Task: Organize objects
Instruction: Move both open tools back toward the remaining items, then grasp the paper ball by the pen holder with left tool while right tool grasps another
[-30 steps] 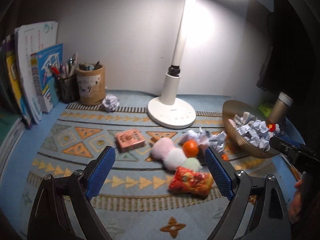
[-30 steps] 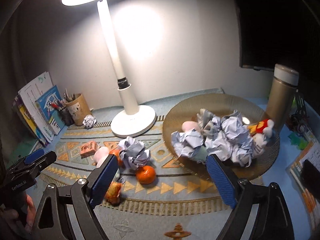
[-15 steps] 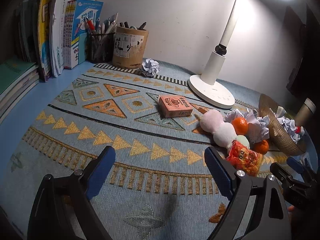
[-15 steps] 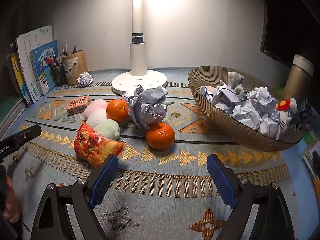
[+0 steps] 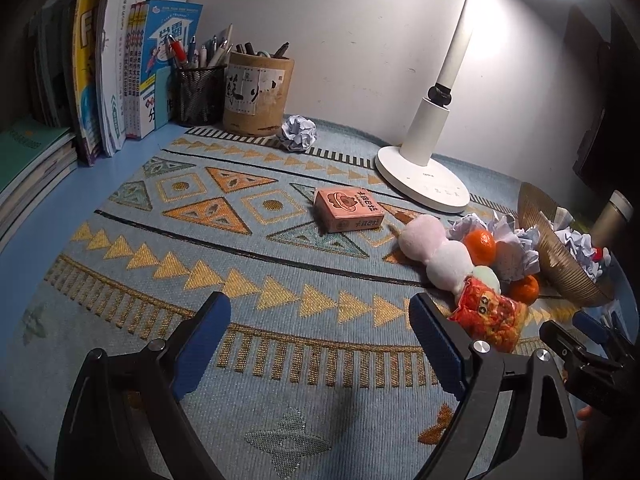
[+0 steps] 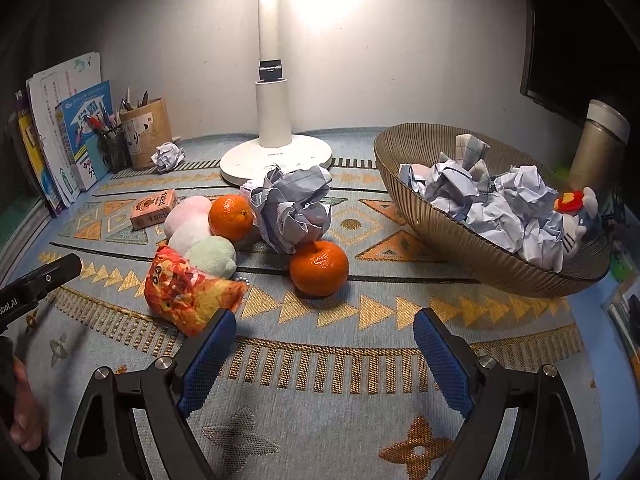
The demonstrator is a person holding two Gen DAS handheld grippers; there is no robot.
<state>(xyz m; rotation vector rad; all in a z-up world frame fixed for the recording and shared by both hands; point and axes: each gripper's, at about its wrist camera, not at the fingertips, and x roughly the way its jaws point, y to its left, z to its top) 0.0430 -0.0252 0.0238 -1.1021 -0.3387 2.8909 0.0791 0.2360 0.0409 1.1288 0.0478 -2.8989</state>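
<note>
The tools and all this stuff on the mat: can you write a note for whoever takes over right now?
Left tool: open, empty, above bare mat.
Right tool: open, empty, low over the mat in front of the near orange.
On the mat: snack bag, three-ball plush, second orange, big crumpled paper, small orange box, small paper ball by the pen cup.
Basket: already holds crumpled papers and a small toy.
Left: nothing gripped yet; the loose things still need sorting.
</note>
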